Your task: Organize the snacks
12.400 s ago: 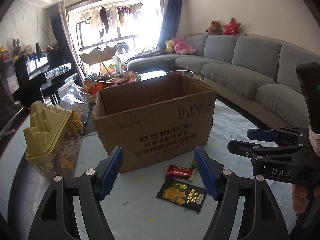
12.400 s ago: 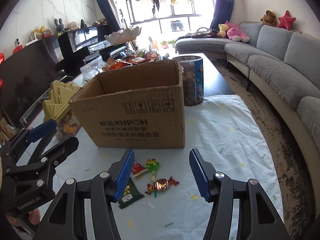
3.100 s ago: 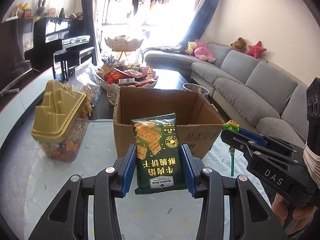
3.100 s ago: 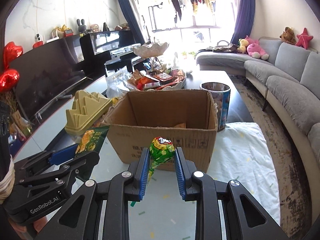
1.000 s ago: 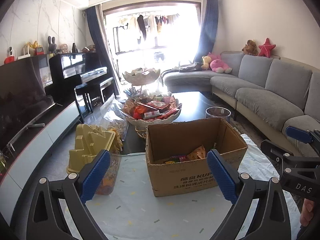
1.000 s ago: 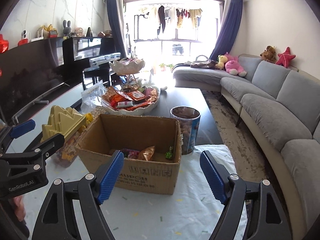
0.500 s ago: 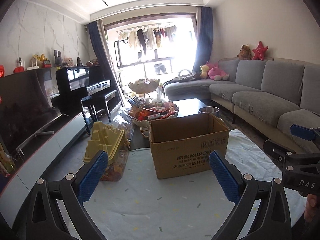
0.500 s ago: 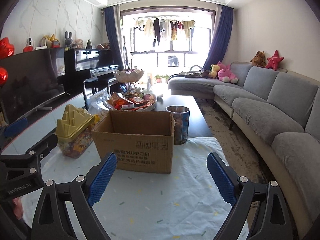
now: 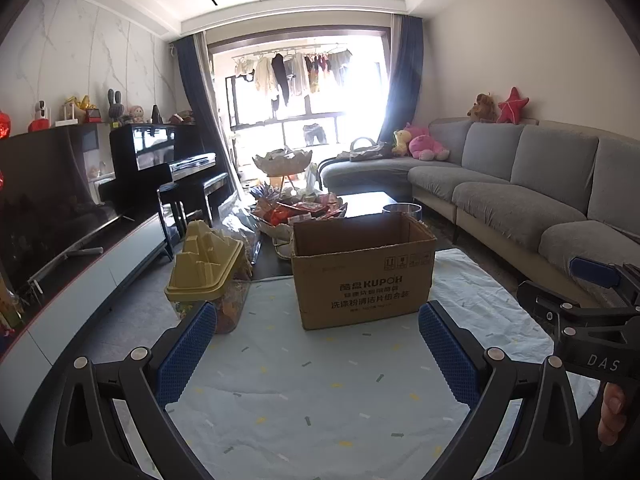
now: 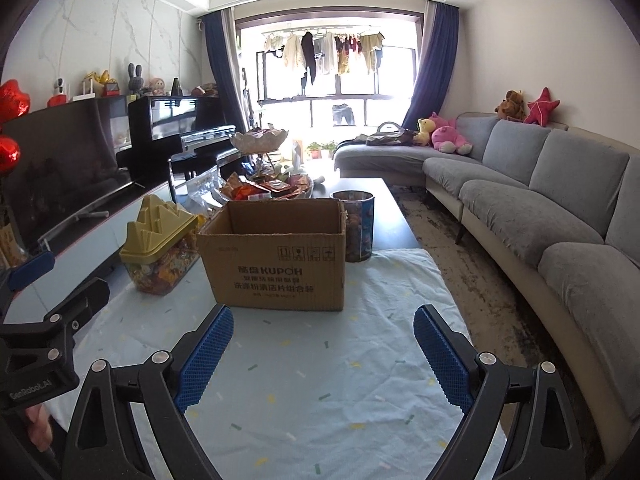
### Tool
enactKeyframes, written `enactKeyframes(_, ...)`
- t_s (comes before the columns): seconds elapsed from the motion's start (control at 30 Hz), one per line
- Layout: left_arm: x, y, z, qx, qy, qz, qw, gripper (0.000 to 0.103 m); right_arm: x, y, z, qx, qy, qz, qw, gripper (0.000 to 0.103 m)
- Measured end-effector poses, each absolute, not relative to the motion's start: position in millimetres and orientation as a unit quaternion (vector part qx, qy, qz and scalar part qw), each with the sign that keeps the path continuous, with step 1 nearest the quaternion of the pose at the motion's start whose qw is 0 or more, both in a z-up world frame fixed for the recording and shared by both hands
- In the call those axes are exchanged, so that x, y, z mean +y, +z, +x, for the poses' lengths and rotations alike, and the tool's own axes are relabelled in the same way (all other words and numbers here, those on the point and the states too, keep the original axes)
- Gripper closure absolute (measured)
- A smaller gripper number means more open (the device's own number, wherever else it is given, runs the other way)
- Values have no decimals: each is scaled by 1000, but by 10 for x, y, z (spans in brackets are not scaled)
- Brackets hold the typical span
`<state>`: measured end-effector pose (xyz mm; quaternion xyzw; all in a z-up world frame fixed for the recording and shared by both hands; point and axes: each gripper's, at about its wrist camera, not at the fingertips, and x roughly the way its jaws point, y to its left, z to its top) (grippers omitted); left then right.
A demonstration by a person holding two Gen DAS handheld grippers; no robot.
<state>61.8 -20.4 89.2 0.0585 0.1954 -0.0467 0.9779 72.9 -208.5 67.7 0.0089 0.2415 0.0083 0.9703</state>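
On bench [image 9: 320,408], pale wrinkled cloth; corrugated cardboard box [image 9: 362,276] upright at centre, top open. Left hand-held gripper [image 9: 318,346] and right hand-held gripper [image 10: 320,350]: ribbed blue pads spread wide, nothing between.

A home living room, grey sectional sofa [image 10: 532,196] with plush toys [image 10: 446,134], black upright piano [image 10: 180,132], flat television [image 10: 60,164], laundry [image 10: 320,54] hanging at the sunlit window, blue curtains [image 10: 430,68], marble-look wall [image 10: 104,36]
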Motion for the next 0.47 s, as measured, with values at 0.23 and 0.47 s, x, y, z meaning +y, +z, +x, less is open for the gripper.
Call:
enactKeyframes(0.23, -185, 909, 554, 194, -46, 49, 979, 0, -2078, 685, 643, 238, 9, 7, 971, 10)
enactKeyframes(0.47, -172, 899, 538, 198, -42, 40, 978, 0, -2064, 689, 629, 240, 7, 5, 971, 10)
